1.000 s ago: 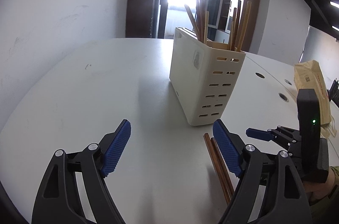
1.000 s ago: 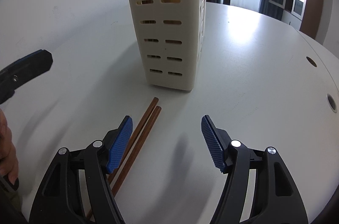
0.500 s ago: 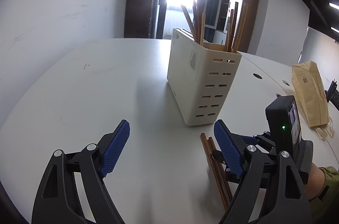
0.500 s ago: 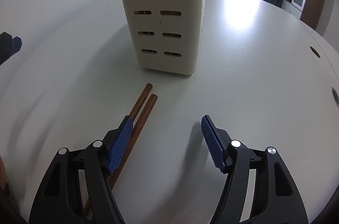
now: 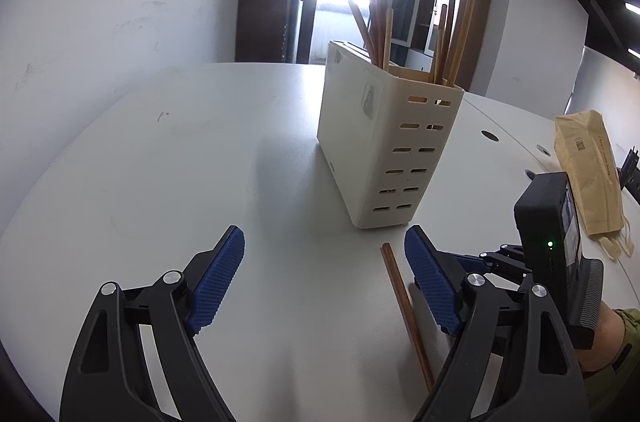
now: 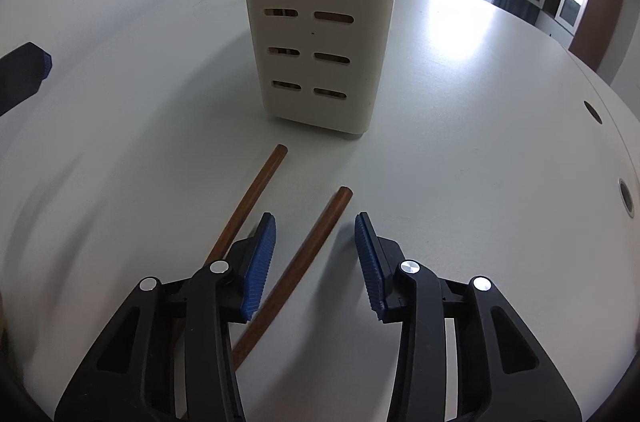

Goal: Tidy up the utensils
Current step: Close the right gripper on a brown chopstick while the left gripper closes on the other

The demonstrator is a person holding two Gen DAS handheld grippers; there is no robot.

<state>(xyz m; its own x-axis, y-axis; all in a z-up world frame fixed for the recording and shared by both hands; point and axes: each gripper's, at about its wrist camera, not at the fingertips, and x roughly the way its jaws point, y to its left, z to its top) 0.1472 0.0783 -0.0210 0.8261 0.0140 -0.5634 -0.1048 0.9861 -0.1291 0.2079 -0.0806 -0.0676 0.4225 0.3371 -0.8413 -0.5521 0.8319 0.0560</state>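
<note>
A cream slotted utensil holder (image 5: pixel 384 150) (image 6: pixel 320 22) stands on the white table with several wooden chopsticks (image 5: pixel 382 26) upright in it. Two brown chopsticks lie in front of it. One chopstick (image 6: pixel 320 238) lies between the jaws of my right gripper (image 6: pixel 314 262), which are closing; the pads do not press it. The other chopstick (image 6: pixel 256 190) (image 5: pixel 404 306) lies just outside the right gripper's left finger. My left gripper (image 5: pixel 324 282) hovers open and empty to the left of the chopsticks. Its fingertip (image 6: pixel 24 70) shows at the left edge of the right wrist view.
A brown paper bag (image 5: pixel 588 174) lies on the table at the far right. Round cable holes (image 5: pixel 490 135) (image 6: pixel 626 198) sit along the table's right side. A white wall borders the left; a dark doorway and cabinets (image 5: pixel 456 10) stand behind.
My right gripper has come forward over the chopsticks and narrowed its jaws. The pair has split apart, with one stick now between the jaws. The left gripper has stayed put.
</note>
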